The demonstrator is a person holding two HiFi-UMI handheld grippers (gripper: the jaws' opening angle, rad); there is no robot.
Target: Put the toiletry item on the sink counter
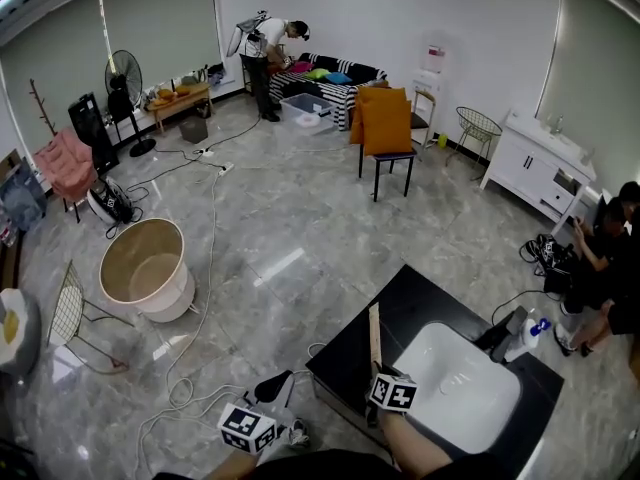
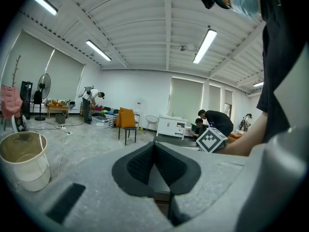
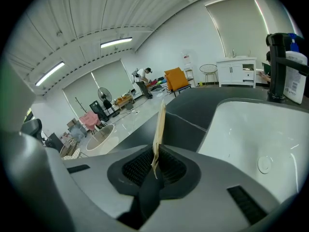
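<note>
A faucet (image 3: 274,66) and a bottle (image 3: 295,79) stand behind the basin (image 3: 251,124), well apart from the right gripper (image 3: 155,154). It clamps a thin tan strip (image 3: 159,127), upright over the counter (image 3: 193,110). The left gripper (image 2: 154,149) is closed, empty.

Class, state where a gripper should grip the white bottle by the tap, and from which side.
Grip the white bottle round its body, probably from the side away from the black tap: it stands upright, with the tap close beside it.
</note>
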